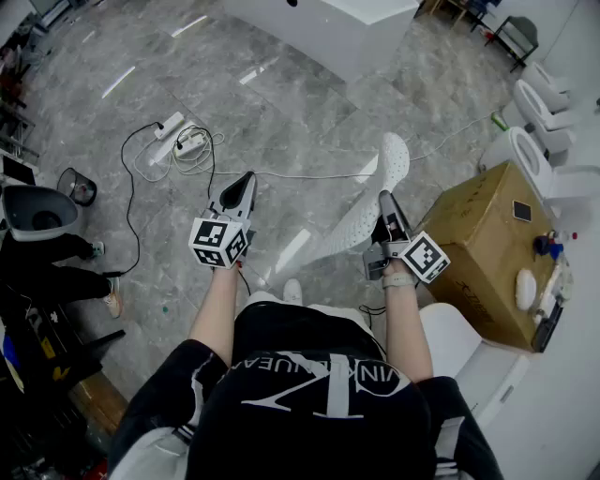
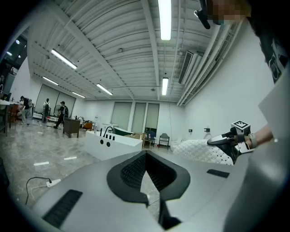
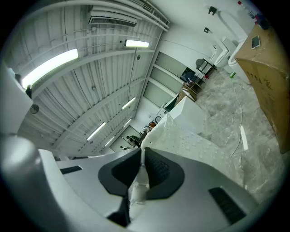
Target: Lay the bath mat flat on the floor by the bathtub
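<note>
The white dimpled bath mat [image 1: 375,202] hangs in the air over the grey marble floor, one end curled up, the other trailing down to the left. My right gripper [image 1: 385,202] is shut on its edge; in the right gripper view the mat [image 3: 190,140] runs out from between the jaws of that gripper [image 3: 141,158]. My left gripper [image 1: 247,180] is held to the left of the mat, apart from it, shut with nothing in it [image 2: 146,155]. The white bathtub [image 1: 328,28] stands at the far side; it also shows as a bathtub [image 2: 113,145] in the left gripper view.
A cardboard box [image 1: 483,244] with small items stands at the right, with toilets [image 1: 539,112] behind it. A power strip with cables [image 1: 173,131] lies on the floor at the left, near a black bin [image 1: 77,186]. A white seat [image 1: 459,347] is by my right side.
</note>
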The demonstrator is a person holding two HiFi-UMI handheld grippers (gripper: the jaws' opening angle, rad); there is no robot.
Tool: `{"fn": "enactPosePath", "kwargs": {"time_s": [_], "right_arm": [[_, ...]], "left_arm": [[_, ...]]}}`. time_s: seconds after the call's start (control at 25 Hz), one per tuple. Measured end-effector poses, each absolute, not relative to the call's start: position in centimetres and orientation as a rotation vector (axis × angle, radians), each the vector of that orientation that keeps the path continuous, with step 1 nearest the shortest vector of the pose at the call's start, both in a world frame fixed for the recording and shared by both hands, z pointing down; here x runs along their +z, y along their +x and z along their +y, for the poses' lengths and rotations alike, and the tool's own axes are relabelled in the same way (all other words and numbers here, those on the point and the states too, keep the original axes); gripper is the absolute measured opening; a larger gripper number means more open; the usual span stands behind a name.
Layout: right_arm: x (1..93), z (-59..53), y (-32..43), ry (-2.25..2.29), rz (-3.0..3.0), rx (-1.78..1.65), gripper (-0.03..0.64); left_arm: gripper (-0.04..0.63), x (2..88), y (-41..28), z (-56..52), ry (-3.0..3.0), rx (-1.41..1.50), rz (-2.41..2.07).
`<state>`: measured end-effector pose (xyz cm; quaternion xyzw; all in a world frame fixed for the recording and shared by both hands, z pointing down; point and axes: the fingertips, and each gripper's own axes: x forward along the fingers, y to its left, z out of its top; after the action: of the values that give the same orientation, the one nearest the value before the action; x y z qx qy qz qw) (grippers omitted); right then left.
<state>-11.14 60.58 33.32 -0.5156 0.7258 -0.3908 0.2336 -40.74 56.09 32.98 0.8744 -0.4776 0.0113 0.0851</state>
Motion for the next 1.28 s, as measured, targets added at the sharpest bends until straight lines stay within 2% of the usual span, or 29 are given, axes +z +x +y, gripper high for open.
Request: {"fn": "enactPosePath", "kwargs": {"time_s": [0.16,0.52,1.28], "right_arm": [[31.9,59.4,-11.9,-1.372,2.074,-0.991,0.041],[33.9,58.1,-11.3,-1.678,2.185,-0.918,0.041],[32.2,49.2,-9.4,-1.586,2.051,-0.887,0.041]], "left_arm": [[0.014,32.5,-40.8,55.5,2.623,0.027,-1.44],[0.014,31.9,-40.4,54.3,2.628,0.003,-1.439],[0.014,31.8,-39.7,47.6,2.608,0.002,-1.45]]}}
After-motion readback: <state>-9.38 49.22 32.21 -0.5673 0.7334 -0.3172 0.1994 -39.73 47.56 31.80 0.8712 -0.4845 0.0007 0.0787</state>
